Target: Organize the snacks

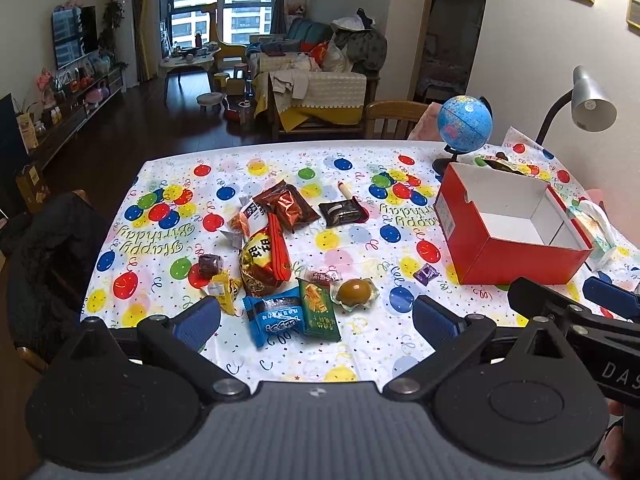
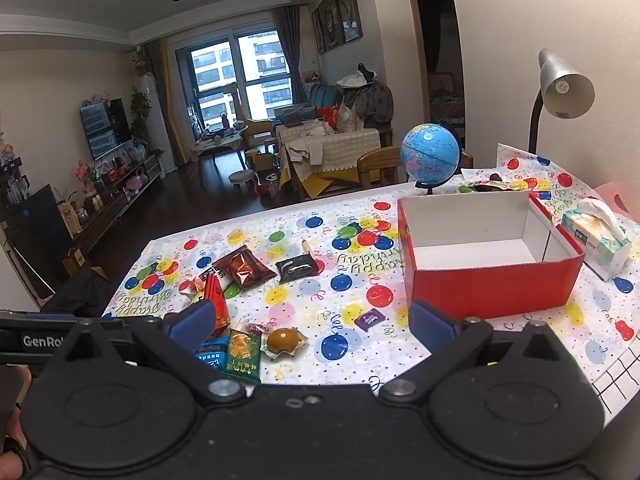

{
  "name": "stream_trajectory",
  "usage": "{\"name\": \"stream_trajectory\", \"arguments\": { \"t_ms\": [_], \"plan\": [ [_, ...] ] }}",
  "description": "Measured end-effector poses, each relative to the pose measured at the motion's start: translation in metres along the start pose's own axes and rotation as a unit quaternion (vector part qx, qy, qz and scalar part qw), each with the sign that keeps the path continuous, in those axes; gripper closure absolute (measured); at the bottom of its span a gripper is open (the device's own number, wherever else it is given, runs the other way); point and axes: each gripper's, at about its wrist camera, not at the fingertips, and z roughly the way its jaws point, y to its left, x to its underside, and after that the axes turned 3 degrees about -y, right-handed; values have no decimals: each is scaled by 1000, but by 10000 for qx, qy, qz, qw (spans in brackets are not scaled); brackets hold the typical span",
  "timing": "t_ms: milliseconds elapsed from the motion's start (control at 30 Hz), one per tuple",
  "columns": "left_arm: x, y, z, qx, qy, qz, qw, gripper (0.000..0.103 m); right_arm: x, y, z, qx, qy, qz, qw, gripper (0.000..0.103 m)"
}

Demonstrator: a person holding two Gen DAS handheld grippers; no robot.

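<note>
Several wrapped snacks lie scattered on the balloon-print tablecloth [image 1: 360, 344]: a blue packet [image 1: 276, 316], a green packet [image 1: 319, 308], a round brown sweet in clear wrap [image 1: 355, 291], a gold and red bag [image 1: 262, 260], a brown foil bag [image 1: 286, 204], a black packet [image 1: 342, 211] and a small purple candy [image 1: 426, 273]. An empty red box [image 1: 508, 258] stands to the right. My left gripper [image 1: 318, 322] hangs open above the near packets, holding nothing. My right gripper [image 2: 310, 326] is open too, above the brown sweet [image 2: 283, 340] and purple candy [image 2: 370, 318], left of the red box [image 2: 492, 288].
A blue globe [image 1: 464, 122], a grey desk lamp [image 1: 592, 100] and a tissue box [image 1: 592, 228] stand behind and right of the red box. A wooden chair [image 1: 394, 118] is at the far table edge. A dark chair [image 1: 48, 264] with a jacket is at the left.
</note>
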Motion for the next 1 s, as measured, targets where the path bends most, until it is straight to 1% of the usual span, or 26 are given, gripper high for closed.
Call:
{"name": "stream_trajectory", "arguments": {
  "t_ms": [1000],
  "plan": [
    [-8, 7, -8, 98, -215, 29, 9997, 0, -6, 3, -2, 42, -107, -49, 9999, 0]
  ]
}}
